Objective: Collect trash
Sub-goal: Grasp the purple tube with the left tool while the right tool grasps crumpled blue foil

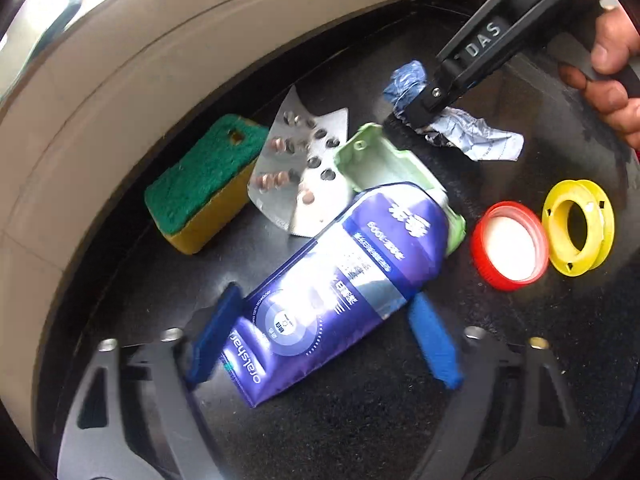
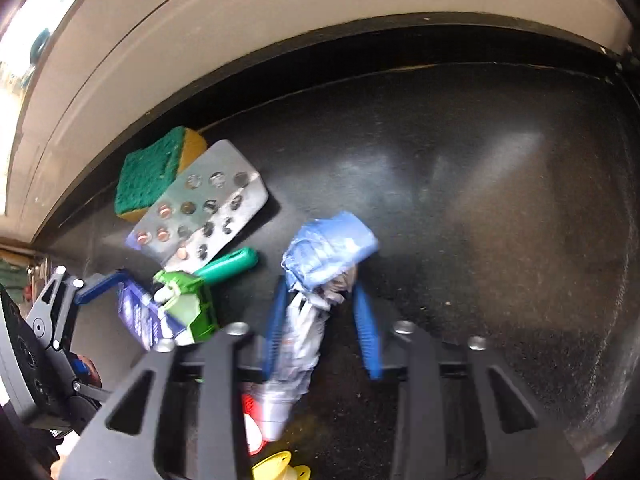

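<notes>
A purple toothpaste box [image 1: 320, 300] lies on the black surface [image 1: 360, 420], and its far end rests on a pale green carton piece [image 1: 380, 160]. My left gripper [image 1: 326, 296] straddles the box with a blue pad close to each side; it is open. A crumpled blue-and-white wrapper [image 2: 316, 280] sits between the blue pads of my right gripper [image 2: 320, 284], whose tips pinch its neck. In the left wrist view the right gripper [image 1: 416, 114] comes down on the same wrapper [image 1: 472, 136], with a person's hand [image 1: 612, 80] holding it.
A green-and-yellow sponge [image 1: 204, 184] and a silver blister pack [image 1: 296, 168] lie near the beige wall [image 1: 120, 80]. A red cap [image 1: 510, 246] and a yellow ring [image 1: 578, 228] sit to the right. A teal handle [image 2: 232, 266] lies by the carton.
</notes>
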A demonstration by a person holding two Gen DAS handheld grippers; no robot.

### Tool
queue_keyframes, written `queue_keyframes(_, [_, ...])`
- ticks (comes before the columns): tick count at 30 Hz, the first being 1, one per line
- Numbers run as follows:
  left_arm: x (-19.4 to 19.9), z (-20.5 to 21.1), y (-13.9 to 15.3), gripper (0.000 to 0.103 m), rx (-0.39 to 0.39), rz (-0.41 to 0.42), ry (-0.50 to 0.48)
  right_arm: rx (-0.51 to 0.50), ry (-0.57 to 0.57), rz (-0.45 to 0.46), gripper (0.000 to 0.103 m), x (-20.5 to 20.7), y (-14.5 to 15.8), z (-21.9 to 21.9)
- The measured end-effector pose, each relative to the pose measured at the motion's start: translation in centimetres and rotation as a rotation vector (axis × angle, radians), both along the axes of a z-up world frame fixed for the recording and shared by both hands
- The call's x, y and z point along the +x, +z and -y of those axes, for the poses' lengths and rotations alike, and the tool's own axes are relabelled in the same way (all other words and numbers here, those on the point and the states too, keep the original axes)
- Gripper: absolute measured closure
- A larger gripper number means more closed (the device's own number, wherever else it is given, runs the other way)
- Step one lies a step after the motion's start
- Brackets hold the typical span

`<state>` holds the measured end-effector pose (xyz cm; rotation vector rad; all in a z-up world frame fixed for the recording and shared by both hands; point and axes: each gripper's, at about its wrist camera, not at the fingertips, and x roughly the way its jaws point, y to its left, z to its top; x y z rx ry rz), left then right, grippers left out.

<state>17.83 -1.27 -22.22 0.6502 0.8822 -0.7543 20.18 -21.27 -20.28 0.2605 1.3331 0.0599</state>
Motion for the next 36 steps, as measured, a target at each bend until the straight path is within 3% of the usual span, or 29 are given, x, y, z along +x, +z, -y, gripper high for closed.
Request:
queue_keyframes(1, [-0.3,0.3,0.1,0.035,0.009,0.017,-0.011,-0.019,0.018,0.016,0.076,-0.4,0.5,-0.2])
queue_keyframes(6, [-1.6,1.3,2.0,0.077,0.042,0.089,-0.036,-0.067,0.083,0.074,0.078,-2.0,2.8,-1.2])
queue_keyframes(9, [-2.2,1.5,3.7,0.093,0.028,0.077,0.005,-0.086,0.108,0.112,0.078,-3.3,4.4,-1.2])
queue_keyframes(11, [-2.8,1.4,4.5,0.094,0.022,0.059,0.062,-0.088,0.114,0.136,0.078,-4.3,5.6,-1.2])
queue_keyframes(19, [-5.2,-0.5,8.1,0.095,-0.139,-0.107,0.363,-0.082,0.151,0.223,0.079,-7.8,9.4,0.3])
queue_keyframes(25, [-8.3,-1.6,10.1,0.095,-0.204,-0.132,0.52,-0.073,0.175,0.27,0.079,-11.1,11.7,0.6])
queue_keyframes(36, [-12.6,-0.8,11.6,0.095,-0.219,-0.123,0.61,-0.053,0.215,0.293,0.079,-15.5,12.8,0.8])
